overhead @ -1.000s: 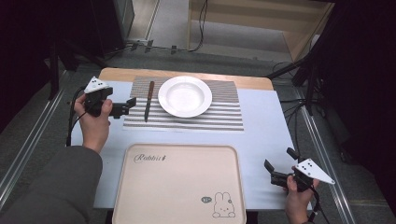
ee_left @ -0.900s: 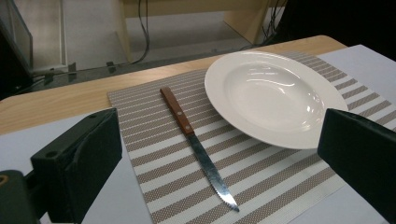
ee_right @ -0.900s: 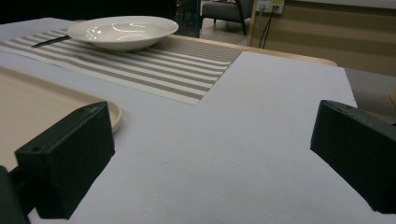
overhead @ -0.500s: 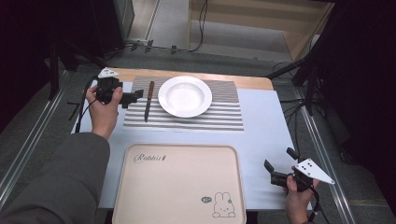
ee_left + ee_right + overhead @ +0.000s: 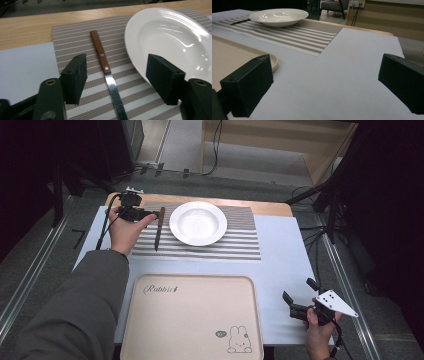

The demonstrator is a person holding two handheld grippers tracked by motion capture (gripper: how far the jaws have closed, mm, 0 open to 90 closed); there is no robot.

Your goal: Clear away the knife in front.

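A knife (image 5: 158, 229) with a brown wooden handle (image 5: 100, 53) lies on the striped placemat (image 5: 240, 245), just left of a white deep plate (image 5: 198, 223). My left gripper (image 5: 151, 213) is at the far end of the knife, by its handle. In the left gripper view the knife runs between the two pads (image 5: 73, 77) of that gripper (image 5: 118, 75). The jaws have just been closing, and neither pad touches the knife. My right gripper (image 5: 297, 290) rests open near the table's front right corner, with nothing between its pads (image 5: 247, 85).
A beige tray (image 5: 192, 320) with a rabbit print lies at the front middle of the table. The plate's rim (image 5: 132, 50) is close to the left gripper's right jaw. A wooden strip (image 5: 25, 27) edges the far side of the table, beyond the placemat (image 5: 72, 37).
The left hand has moved away from the person and to the right, up to the knife's handle end. Its jaws stand narrower. The right hand has kept still.
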